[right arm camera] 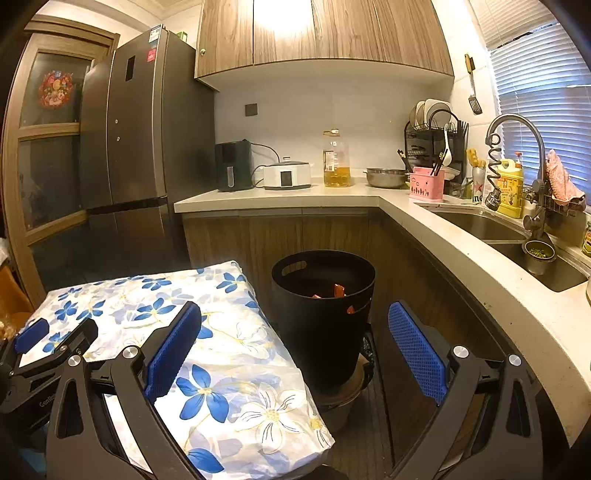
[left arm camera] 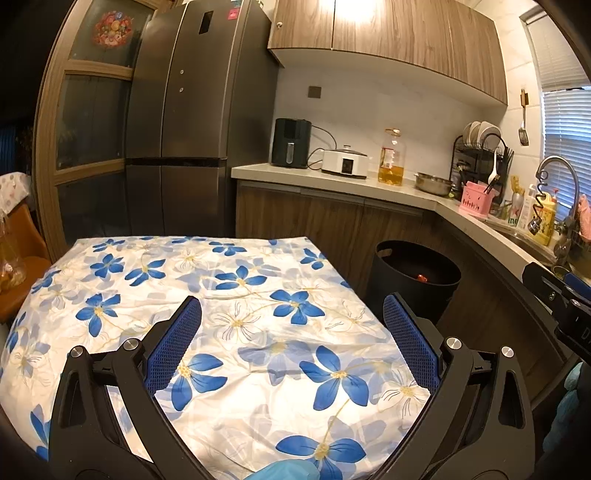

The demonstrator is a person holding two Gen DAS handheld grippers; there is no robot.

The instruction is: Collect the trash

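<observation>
Upright, black trash bin [right arm camera: 323, 314], open mouth upward, beside table [right arm camera: 236, 369].

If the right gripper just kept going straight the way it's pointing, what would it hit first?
Probably the black trash bin, which stands dead ahead of the open right gripper; nothing shows in between, though depth is hard to judge.

Warm glare on upper cabinets [left arm camera: 354, 11], dim floor, fisheye-warped dark edges

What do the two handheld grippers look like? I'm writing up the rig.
Both the left gripper and the right gripper match: black plastic frames with cut-out arms, silver round bolts at the pivots, and flat fingers faced with blue dimpled pads. A blue glove shows below the left one.
</observation>
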